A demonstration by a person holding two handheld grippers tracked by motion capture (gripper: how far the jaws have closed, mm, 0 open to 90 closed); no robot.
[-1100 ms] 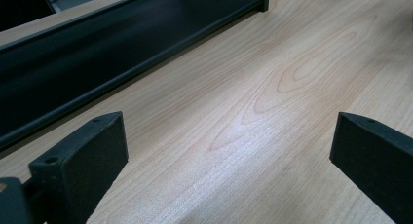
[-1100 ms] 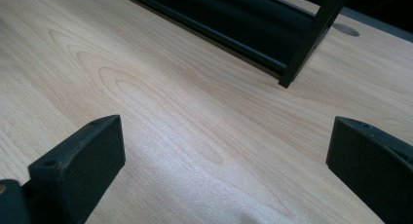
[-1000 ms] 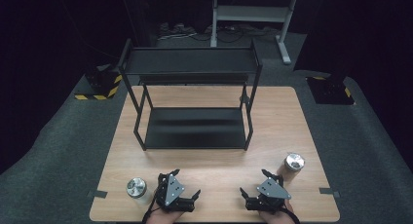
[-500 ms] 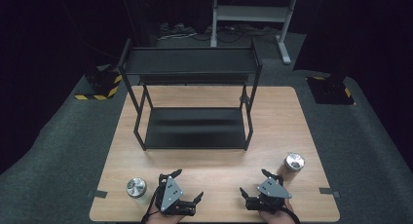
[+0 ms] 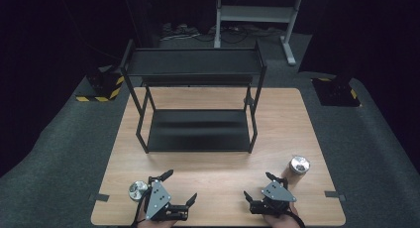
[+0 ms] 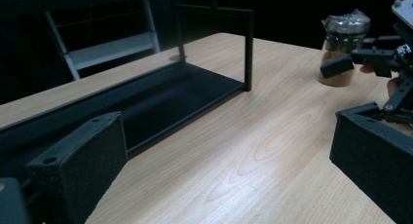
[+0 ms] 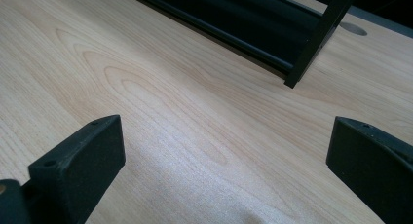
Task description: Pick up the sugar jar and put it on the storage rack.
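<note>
Jaws of both grippers are seen spread wide, with nothing held between them. Between the black pads of the right gripper (image 5: 265, 191) only bare wood is shown in the right gripper view, and the same is true of the left gripper (image 5: 178, 187) in its own view, where the right gripper and a jar are seen farther off. Compared with half a second ago, the left gripper has been turned slightly and eased toward the table's near edge, while the right gripper has hardly been moved; neither jar has been touched. A silver-lidded jar (image 5: 137, 190) is placed just beside the left gripper, at its outer side near the front left corner of the table (image 5: 218, 166). A second lidded jar (image 5: 298, 168), holding something brown, stands near the right gripper, just beyond it toward the right edge. Farther back, the two-tier black rack (image 5: 195, 101) is set across the middle of the table, both shelves bare. From this it is judged that the work is at its very start: a jar is probably to be approached next, and a grasp has not yet been made.
</note>
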